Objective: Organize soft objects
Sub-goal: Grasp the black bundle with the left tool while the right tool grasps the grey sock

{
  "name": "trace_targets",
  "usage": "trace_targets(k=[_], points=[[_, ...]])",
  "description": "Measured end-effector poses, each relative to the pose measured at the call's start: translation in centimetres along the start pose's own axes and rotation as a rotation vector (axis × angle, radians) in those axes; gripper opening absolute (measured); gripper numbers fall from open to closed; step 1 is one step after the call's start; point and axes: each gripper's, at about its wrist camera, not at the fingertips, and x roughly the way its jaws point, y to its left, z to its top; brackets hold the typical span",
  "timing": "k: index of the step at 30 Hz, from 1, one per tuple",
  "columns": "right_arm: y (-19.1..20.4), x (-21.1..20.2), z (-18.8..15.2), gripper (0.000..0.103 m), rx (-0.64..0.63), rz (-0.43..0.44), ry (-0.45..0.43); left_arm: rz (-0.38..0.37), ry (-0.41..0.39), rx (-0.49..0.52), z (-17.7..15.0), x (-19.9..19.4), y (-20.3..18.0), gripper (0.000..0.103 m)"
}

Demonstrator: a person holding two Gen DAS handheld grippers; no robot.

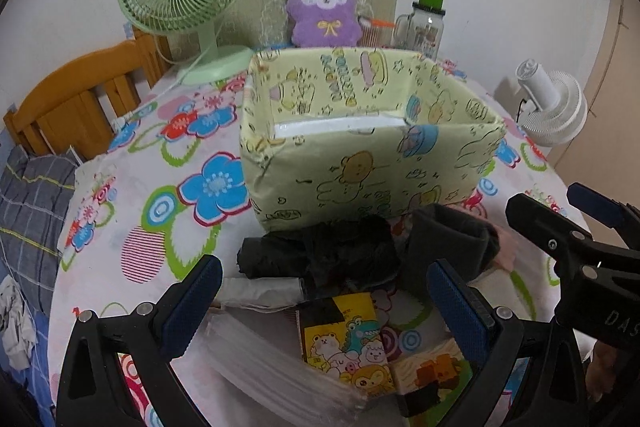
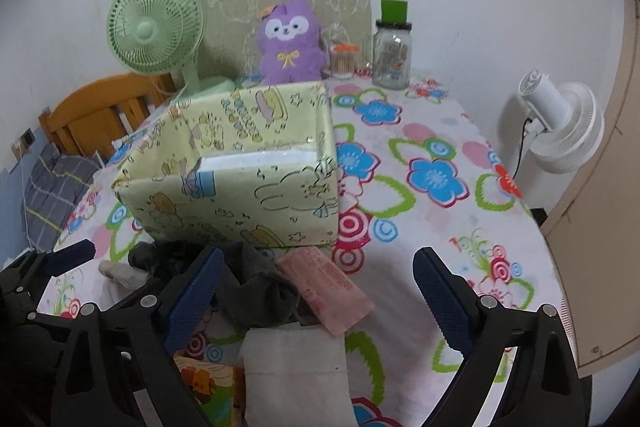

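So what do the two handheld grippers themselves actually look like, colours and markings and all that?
Both match: the left gripper and right gripper have black angular plastic frames with triangular cut-outs and round silver bolts at the joints. Each finger ends in a dark blue textured pad. White lettering, partly cut off, shows on the right gripper's body in the left wrist view. No cables visible.

Black gripper frames (image 1: 316,307), silver screws, blue textured pads on fingers (image 2: 440,297).

Crumpled black cloth (image 1: 344,251) and rolled grey sock (image 1: 452,243) just before the open pale-green cartoon-print box (image 1: 372,163) (upright), on the table
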Motion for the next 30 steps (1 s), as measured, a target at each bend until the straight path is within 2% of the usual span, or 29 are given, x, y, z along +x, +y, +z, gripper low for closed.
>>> trace_targets(k=[9,19,21,24,25,30], points=[[1.3,2.8,-0.3,0.093,-0.028,0.051,0.072,0.008,0.047,0.002,0.0,2.4,0.2,0.103],[2.2,5.2,-0.3,0.078,-0.015,0.134,0.153,-0.003,0.092,0.008,0.1,4.5,0.4,0.103],[2.5,5.7,-0.3,0.072,-0.016,0.152,0.171,0.0,0.099,0.017,0.0,4.9,0.3,0.103],[2.8,6.2,-0.4,0.059,-0.006,0.178,0.191,-0.001,0.103,0.02,0.1,5.3,0.3,0.103],[2.8,6.4,-0.4,0.05,0.0,0.194,0.199,-0.004,0.105,0.018,0.2,5.5,0.4,0.103],[3.1,7.0,-0.4,0.035,-0.003,0.2,0.211,-0.016,0.123,0.021,0.2,6.0,0.4,0.102]])
